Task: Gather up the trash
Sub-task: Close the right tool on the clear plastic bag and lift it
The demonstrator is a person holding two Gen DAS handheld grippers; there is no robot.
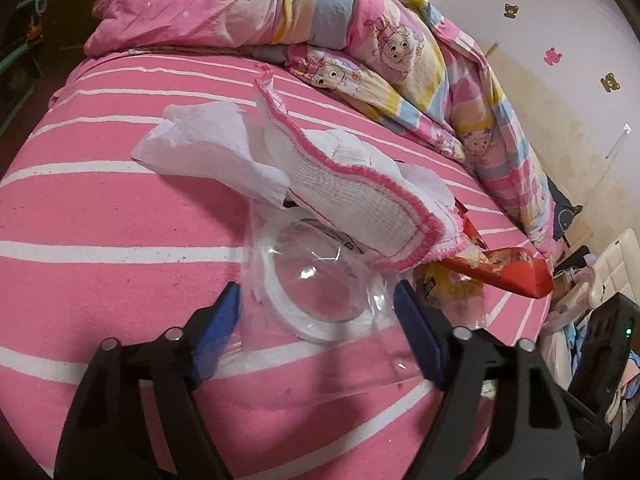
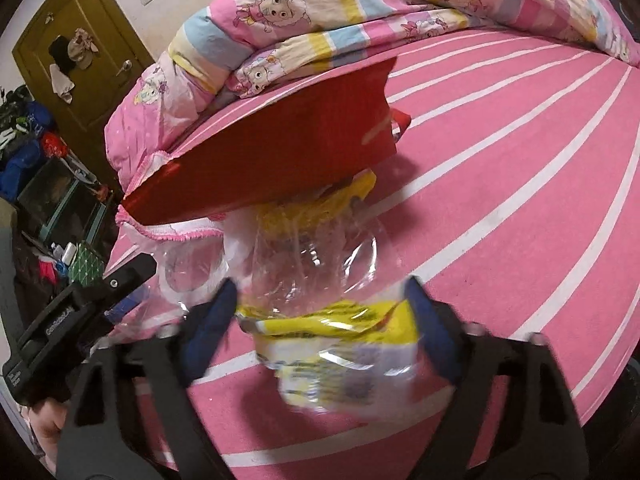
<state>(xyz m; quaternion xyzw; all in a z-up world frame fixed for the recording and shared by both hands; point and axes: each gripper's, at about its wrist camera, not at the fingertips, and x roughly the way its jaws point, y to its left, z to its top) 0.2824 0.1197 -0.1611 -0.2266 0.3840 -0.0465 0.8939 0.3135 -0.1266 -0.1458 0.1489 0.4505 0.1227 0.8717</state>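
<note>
A small heap of trash lies on the pink striped bed sheet [image 1: 100, 240]. In the left wrist view my left gripper [image 1: 316, 308] stands open around a clear plastic dome lid [image 1: 320, 292], whose rim reaches almost to both blue pads. Over the lid lie a white cloth with pink edging [image 1: 360, 200] and a white tissue [image 1: 208, 148]. In the right wrist view my right gripper [image 2: 322, 304] is open astride a yellow snack wrapper [image 2: 340, 324] in crumpled clear plastic [image 2: 304, 264]. A red packet [image 2: 280, 148] leans over the heap just beyond.
A rolled cartoon-print quilt [image 1: 360, 40] runs along the back of the bed and down the wall side. The other gripper's black body [image 2: 80, 300] and a hand [image 2: 44, 420] sit at lower left. A door [image 2: 80, 40] and floor clutter [image 2: 40, 160] lie past the bed edge.
</note>
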